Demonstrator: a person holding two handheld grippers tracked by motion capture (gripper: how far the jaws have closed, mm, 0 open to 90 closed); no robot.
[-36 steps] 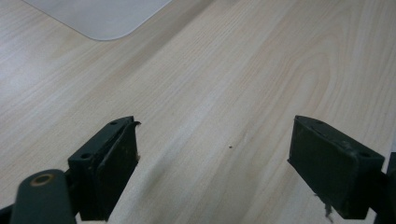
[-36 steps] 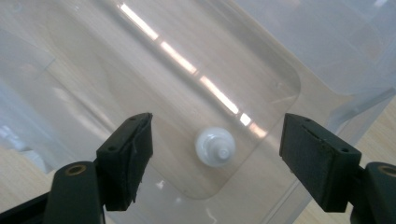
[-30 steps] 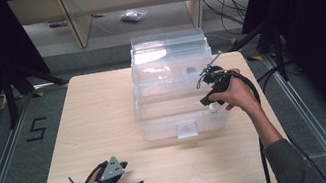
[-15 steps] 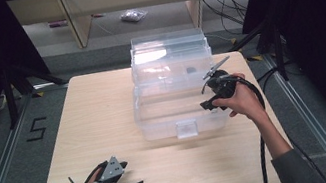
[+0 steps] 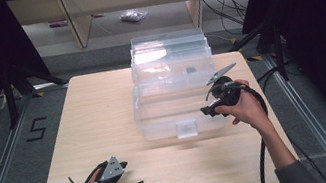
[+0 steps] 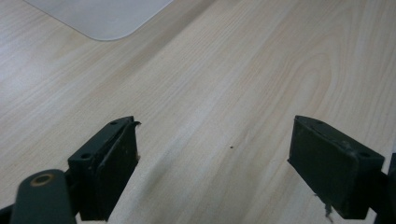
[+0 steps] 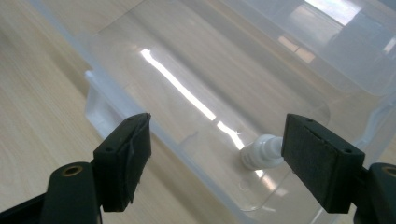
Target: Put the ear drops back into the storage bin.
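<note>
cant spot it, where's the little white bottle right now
In the right gripper view, the white bottle lies inside the clear bin, at its bottom corner beside the claw's right jaw.

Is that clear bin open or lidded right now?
Open. The clear bin has its lid raised behind it, and the right gripper looks straight inside at a small white bottle.

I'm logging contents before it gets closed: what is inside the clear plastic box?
Inside the clear plastic box, a small white bottle lies on the floor by the right claw, partly covered by one jaw. A small dark item sits farther back, unidentifiable.
</note>
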